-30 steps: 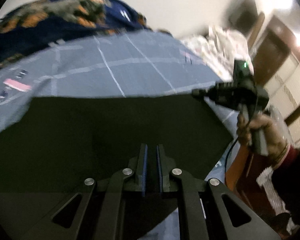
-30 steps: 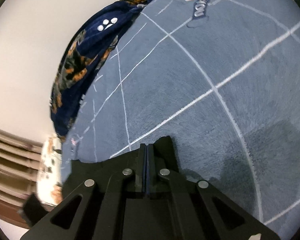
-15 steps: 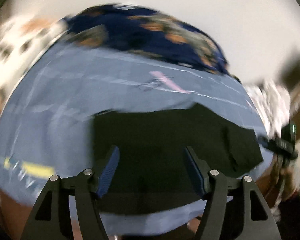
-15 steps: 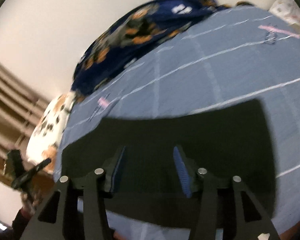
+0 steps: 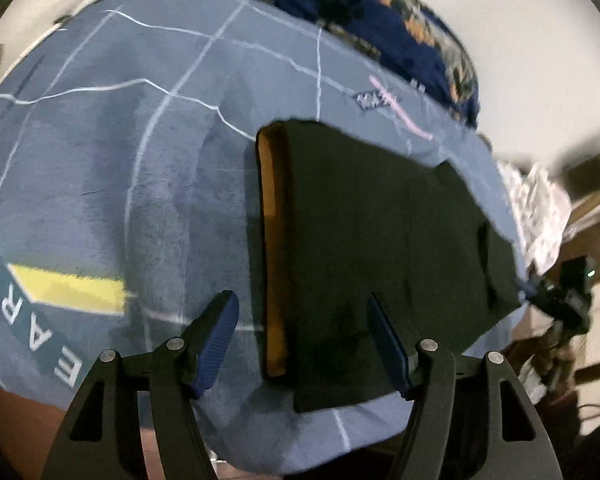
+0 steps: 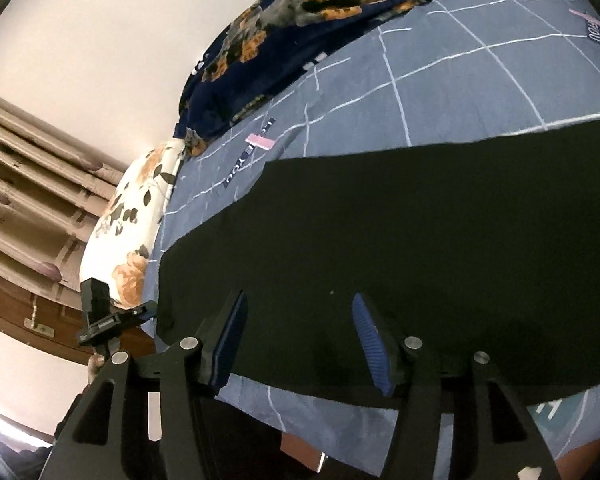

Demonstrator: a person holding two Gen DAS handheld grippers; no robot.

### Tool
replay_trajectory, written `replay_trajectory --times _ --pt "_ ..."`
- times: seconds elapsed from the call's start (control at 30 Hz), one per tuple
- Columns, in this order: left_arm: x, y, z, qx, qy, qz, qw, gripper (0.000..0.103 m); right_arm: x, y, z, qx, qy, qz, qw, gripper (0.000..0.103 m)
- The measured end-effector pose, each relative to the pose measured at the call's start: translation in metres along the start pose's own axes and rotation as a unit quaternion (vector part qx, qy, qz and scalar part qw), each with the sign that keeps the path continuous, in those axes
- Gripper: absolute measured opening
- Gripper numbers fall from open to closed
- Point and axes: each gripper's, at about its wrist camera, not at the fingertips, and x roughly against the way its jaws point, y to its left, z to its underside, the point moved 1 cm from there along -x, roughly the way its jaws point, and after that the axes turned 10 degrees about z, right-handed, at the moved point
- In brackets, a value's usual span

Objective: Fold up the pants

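The black pants [image 5: 380, 248] lie folded flat on the blue grid-patterned bedspread [image 5: 120, 184], with an orange-brown inner band [image 5: 274, 248] showing along their left edge. They also fill the middle of the right wrist view [image 6: 400, 248]. My left gripper [image 5: 302, 340] is open and empty, hovering over the near left edge of the pants. My right gripper [image 6: 298, 340] is open and empty above the near edge of the pants. The right gripper also shows far right in the left wrist view [image 5: 560, 300]; the left gripper shows at left in the right wrist view [image 6: 112, 320].
A dark blue floral blanket [image 6: 300, 32] is bunched at the far side of the bed. A white floral pillow [image 6: 128, 232] lies at the bed's end. A wooden headboard or cabinet [image 6: 28, 312] and a pale wall stand beyond. The bed's near edge is just below both grippers.
Both grippers were shut on the pants a second ago; they have opened, let go and pulled back. The pants now lie folded flat on the bed.
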Motion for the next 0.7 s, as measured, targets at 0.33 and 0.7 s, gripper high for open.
replay_trajectory --times 0.33,0.7 --pt "-0.019 -0.027 -0.006 -0.057 0.025 0.069 0.9957 0.048 -0.008 0.009 0.005 -0.008 0.012 -0.005 1.0 0.056" --pt "-0.022 -0.014 -0.014 -0.049 0.042 0.091 0.9938 0.044 -0.01 0.016 0.007 -0.006 0.013 -0.006 1.0 0.064"
